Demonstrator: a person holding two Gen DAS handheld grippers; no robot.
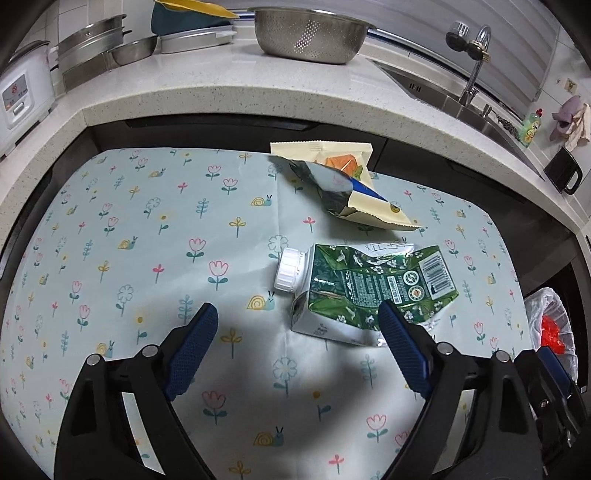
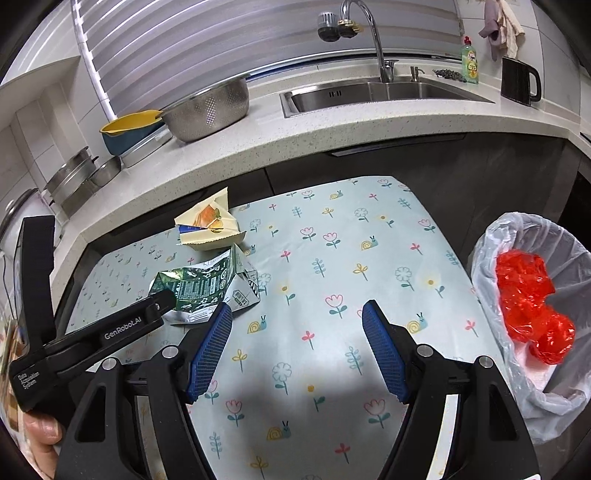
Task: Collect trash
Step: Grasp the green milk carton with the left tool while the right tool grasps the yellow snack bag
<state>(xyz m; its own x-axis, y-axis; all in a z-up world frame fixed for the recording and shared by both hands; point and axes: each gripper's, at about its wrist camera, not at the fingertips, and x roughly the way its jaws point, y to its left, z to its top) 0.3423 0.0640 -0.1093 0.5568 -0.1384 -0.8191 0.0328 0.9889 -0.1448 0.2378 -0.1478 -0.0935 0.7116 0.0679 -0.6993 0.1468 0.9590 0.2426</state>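
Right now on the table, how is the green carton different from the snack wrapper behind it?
The green carton is crushed and boxy, with a white screw cap; the snack wrapper is a thin, torn-open pouch with no cap. The carton is dark green with printed labels; the wrapper is cream with orange pictures. The carton lies nearer the grippers, the wrapper nearer the counter. Both lie on the flowered cloth.

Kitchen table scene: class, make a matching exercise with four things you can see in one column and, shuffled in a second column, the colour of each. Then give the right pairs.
Things:
1. crushed carton
2. snack wrapper
3. crumpled plastic in the bin
4. colander

Colours:
A. red
B. silver
C. green with a white cap
D. cream

Pairs: 1-C, 2-D, 3-A, 4-B
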